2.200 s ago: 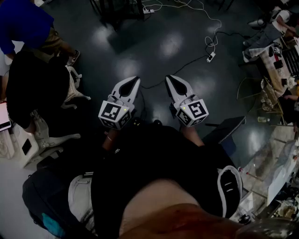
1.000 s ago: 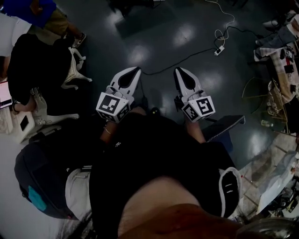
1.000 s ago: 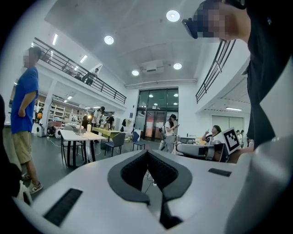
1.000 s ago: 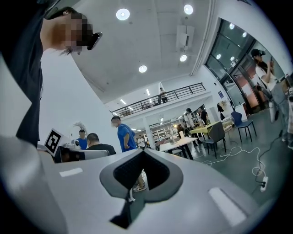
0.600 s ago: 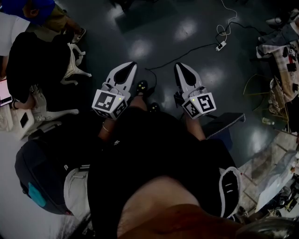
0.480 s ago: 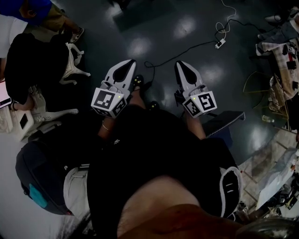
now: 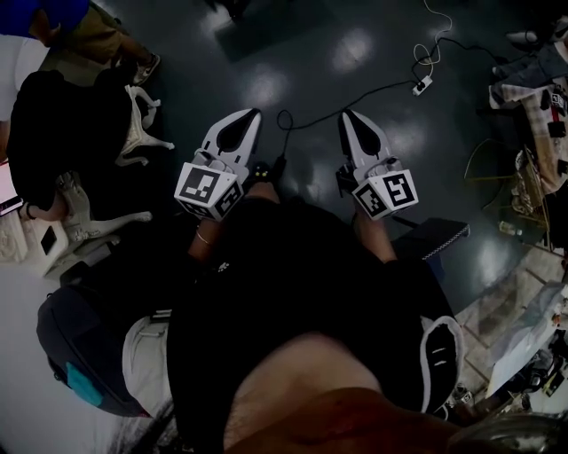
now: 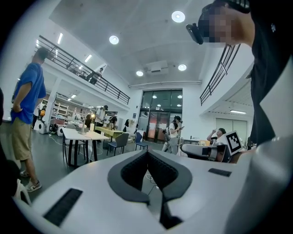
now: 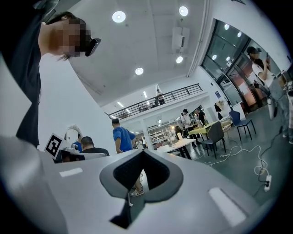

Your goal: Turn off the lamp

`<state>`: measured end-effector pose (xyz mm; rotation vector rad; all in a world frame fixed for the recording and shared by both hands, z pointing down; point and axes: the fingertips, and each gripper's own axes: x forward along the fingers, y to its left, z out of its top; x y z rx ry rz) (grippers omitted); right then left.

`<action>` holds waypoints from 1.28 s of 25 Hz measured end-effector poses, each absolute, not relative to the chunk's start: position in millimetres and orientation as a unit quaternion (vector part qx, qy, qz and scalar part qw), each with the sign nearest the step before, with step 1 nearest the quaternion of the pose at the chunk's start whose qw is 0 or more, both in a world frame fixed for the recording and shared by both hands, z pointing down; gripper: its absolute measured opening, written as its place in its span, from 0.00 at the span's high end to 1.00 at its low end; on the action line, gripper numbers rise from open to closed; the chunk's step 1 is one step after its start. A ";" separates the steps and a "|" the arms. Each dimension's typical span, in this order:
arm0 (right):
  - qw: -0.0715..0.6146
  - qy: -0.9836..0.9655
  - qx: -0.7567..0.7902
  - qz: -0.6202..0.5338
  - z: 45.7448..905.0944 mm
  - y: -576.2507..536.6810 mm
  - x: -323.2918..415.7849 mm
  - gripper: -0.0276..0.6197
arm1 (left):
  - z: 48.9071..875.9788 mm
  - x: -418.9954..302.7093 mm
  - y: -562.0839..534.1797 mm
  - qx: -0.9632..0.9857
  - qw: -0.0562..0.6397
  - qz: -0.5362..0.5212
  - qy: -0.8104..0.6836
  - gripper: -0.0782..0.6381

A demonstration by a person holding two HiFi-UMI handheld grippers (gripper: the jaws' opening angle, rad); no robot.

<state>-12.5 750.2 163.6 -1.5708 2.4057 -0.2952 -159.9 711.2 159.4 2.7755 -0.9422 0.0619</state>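
While no lamp can be picked out with any certainty, a small glow (image 8: pixel 92 121) over a distant table (image 8: pixel 84 135) in the left gripper view may be it. If so, it stands well apart from both tools. The left gripper (image 7: pixel 249 116) and right gripper (image 7: pixel 349 116) are held side by side in front of the person, over the dark floor (image 7: pixel 355 49), each with its jaws pressed fully together and nothing between them.

The step in hand looks like the walk to the lamp, so the task has barely begun. To do it well, I would keep both tools level and steady and step over the black cable (image 7: pixel 355 96) that runs just ahead of the jaw tips to a power strip (image 7: pixel 423 85). I would also find the switch before choosing a hand. Shut jaws should serve for pressing a button, while a knob or a pull-chain would need them opened.

Against the oldest head view, the power strip lies nearer the upper right corner, and the blue-shirted bystander (image 7: pixel 35 13) at the upper left has slid almost out. The jaws are as tightly shut as then.
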 end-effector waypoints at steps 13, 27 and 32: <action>0.116 0.824 -0.546 -0.093 161.8 657.4 -55.8 0.96 | 165.8 -197.8 618.0 0.946 0.108 0.022 -0.304 0.88; 0.113 0.835 -0.531 -0.090 161.2 583.1 -107.1 0.96 | 192.3 -235.4 575.4 0.955 0.106 0.049 -0.274 0.88; 0.106 0.834 -0.533 -0.095 164.0 568.8 -102.2 0.96 | 196.7 -231.2 561.2 0.954 0.120 0.045 -0.271 0.88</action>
